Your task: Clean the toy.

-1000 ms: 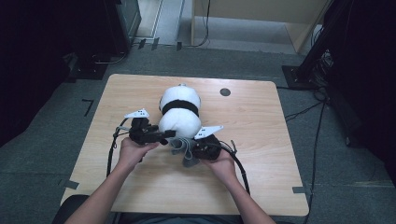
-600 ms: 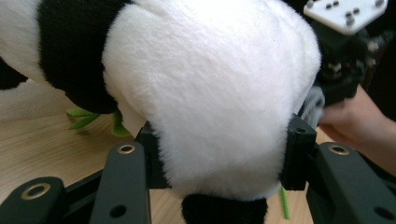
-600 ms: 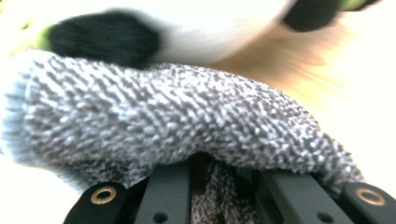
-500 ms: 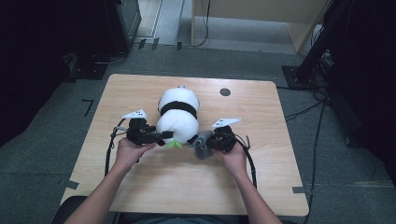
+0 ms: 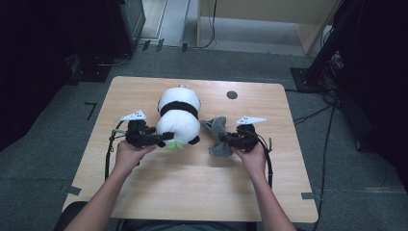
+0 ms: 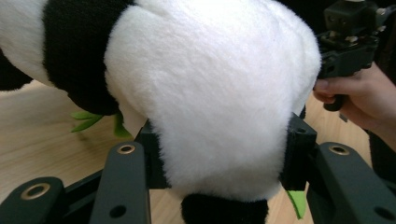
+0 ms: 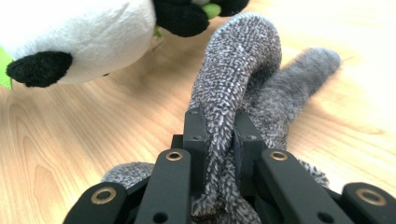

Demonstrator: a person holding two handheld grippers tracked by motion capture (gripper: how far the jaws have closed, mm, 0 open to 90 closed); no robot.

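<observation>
looking down from the high view, your forearms come in over the near edge of the wooden table (image 5: 192, 192), and each hand holds its tool about halfway across the top. your left gripper (image 5: 163, 139) points toward the middle of the table and its jaws are pressed against the near, white end of the plush panda (image 5: 179, 115); in the left gripper view the white fur bulges between the two black jaws, which squeeze it from both sides. small green felt leaves (image 5: 174, 145) stick out under the toy just beside that grip. your right gripper (image 5: 226, 140) points inward too, and its jaws are pinched tight on a grey knitted sock (image 5: 219, 137); in the right gripper view the fabric is clamped between the pads, arches up ahead of them and drops back to the wood. the sock lies just right of the panda, near it but apart, with a strip of bare wood between. farther out, the panda's black band and white head stretch away from you. beyond that, a dark round cable hole (image 5: 232, 95) sits near the far edge.
</observation>
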